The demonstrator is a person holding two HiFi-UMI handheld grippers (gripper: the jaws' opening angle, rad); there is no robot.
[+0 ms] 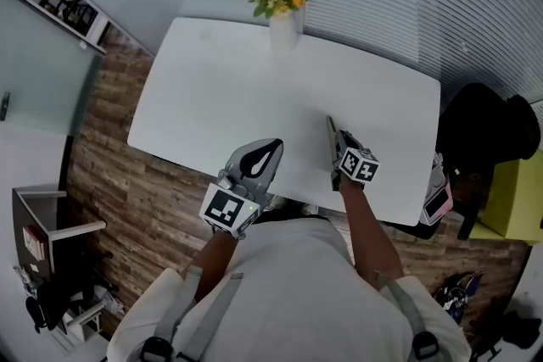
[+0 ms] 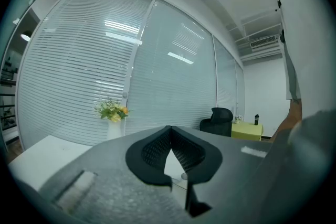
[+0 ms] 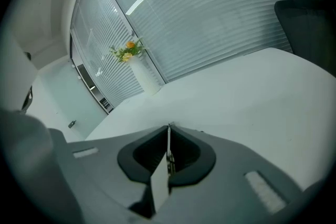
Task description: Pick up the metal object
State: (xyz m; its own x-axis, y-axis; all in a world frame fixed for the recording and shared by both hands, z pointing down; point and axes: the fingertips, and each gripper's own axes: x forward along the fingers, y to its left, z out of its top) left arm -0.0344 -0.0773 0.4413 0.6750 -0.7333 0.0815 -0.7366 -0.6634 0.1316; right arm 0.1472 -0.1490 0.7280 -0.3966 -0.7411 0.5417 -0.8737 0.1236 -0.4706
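A thin flat metal strip (image 1: pixel 331 134) stands on edge above the near right part of the white table (image 1: pixel 237 89). My right gripper (image 1: pixel 338 136) is shut on it. In the right gripper view the pale strip (image 3: pixel 160 182) runs back from the closed jaw tips (image 3: pixel 168 129) towards the camera. My left gripper (image 1: pixel 276 146) hovers over the table's near edge, to the left of the right one. Its tips (image 2: pixel 169 127) meet, and nothing is between them.
A white vase of yellow flowers (image 1: pixel 282 11) stands at the table's far edge, before the slatted blinds. A black office chair (image 1: pixel 488 136) and a yellow-green cabinet (image 1: pixel 512 199) are off the table's right end. A low shelf unit (image 1: pixel 51 242) stands on the wooden floor at the left.
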